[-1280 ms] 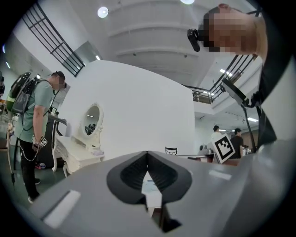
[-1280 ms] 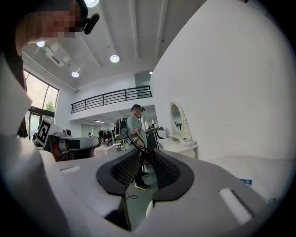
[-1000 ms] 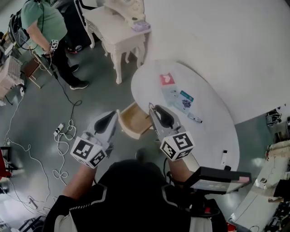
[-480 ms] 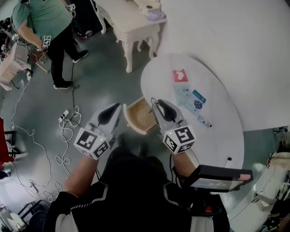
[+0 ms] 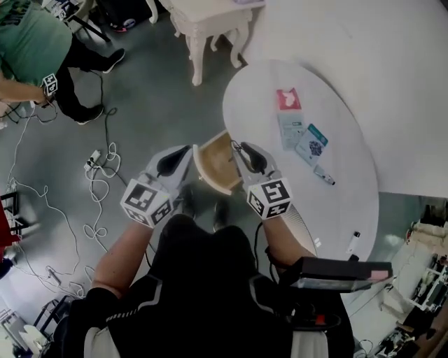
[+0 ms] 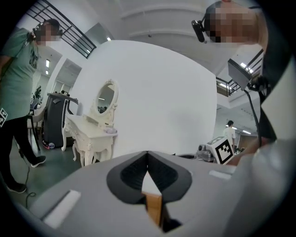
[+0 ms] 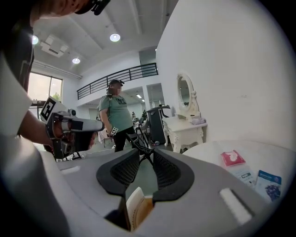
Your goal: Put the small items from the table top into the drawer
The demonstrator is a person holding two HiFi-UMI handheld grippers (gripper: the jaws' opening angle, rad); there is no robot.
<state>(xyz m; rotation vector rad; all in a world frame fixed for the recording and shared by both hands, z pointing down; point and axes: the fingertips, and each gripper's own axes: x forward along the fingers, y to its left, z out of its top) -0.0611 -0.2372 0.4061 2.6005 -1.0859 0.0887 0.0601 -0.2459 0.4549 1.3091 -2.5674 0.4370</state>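
Head view: drawn tighter since a second ago around open drawer [image 5: 215, 162] at near-left edge of table [image 5: 329, 224], left gripper [image 5: 186, 152] and right gripper [image 5: 236, 147] flanking | holding left fingers [image 6: 132, 173] together, right fingers [image 7: 125, 171] slightly apart, empty | leaving red packet [image 5: 288, 99], pen [image 5: 324, 176] untouched far right | loading not begun

The drawer [image 5: 213, 166] has its right side hidden behind the right gripper [image 5: 240, 150]. Print on the packets [image 5: 289, 129] is too small to read. The top edge cuts off the person in green [image 5: 24, 42] and the dressing table [image 5: 210, 17].
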